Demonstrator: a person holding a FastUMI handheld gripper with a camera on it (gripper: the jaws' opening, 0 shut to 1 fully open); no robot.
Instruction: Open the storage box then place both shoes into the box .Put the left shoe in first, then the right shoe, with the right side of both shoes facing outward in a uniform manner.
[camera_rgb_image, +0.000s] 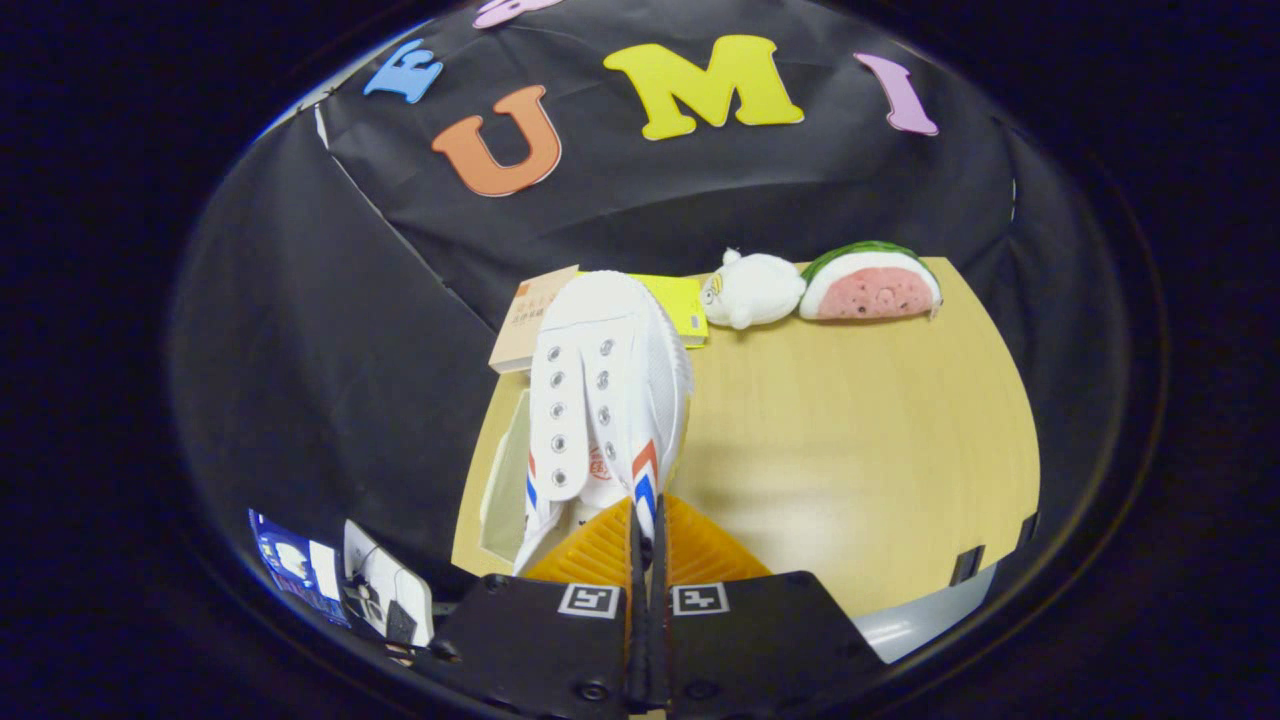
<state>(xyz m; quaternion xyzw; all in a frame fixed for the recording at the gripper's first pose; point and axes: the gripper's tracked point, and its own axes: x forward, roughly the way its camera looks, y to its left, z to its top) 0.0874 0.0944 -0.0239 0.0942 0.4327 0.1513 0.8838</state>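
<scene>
Black cloth all round the booth, with a pale wooden table set in front of it. Fingers brought almost together at the near edge, clamped on the side wall of a white shoe close to its opening, so the gripper has that thin edge pinched between both of them. Shoe held with its toe pointing away, stretching forward beyond the fingers; laceless, two rows of metal eyelets on top, red and blue stripes along each side near the heel. Hard to tell whether the sole rests on the table or hangs just above it. Under the shoe's left side, a pale flat piece lying on the table, possibly part of the storage box, though too hidden to say. Beyond the toe, a tan book and a yellow one, both flat near the far edge. Just beside them, further right, a white plush toy touching a plush watermelon slice, green rind up, pink face toward the camera. Down at the near left, off the table, some printed cards or packets, too small to make out
</scene>
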